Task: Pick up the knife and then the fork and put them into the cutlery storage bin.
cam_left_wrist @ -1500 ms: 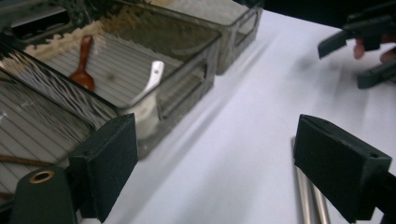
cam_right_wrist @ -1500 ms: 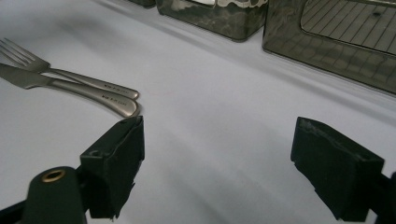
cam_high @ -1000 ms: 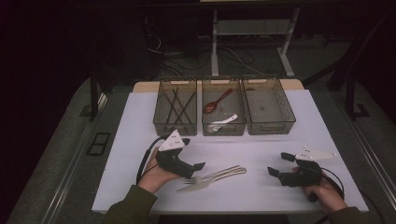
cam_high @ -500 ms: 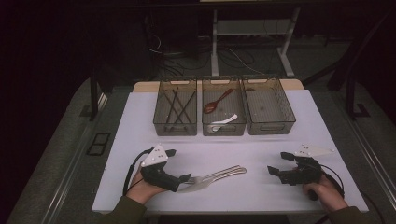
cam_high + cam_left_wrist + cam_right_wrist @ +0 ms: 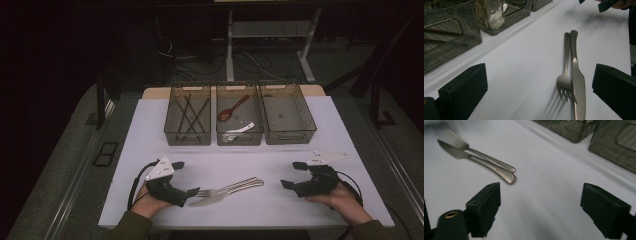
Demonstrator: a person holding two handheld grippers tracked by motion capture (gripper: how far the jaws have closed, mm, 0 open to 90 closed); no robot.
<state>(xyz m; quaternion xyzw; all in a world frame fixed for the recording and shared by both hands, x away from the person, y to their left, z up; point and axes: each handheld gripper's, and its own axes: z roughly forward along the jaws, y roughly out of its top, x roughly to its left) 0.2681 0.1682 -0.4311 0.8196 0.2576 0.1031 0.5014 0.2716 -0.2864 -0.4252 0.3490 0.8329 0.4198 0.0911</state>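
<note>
The fork (image 5: 565, 82) and knife (image 5: 578, 82) lie side by side, tips toward the wide-jawed left gripper (image 5: 192, 192), handles toward the right gripper (image 5: 286, 184), jaws apart.

jaws: two black blocks, wide apart, nothing between them but table
fork (image 5: 565, 75): flat on the white table (image 5: 524, 62), tines toward the camera
knife (image 5: 577, 82): right alongside the fork, touching it, serrated blade toward the camera
bins (image 5: 446, 37): smoky clear ones, top left
other gripper (image 5: 609, 3): top right corner

The knife (image 5: 578, 85) blade tip is cut off by the bottom edge.
</note>
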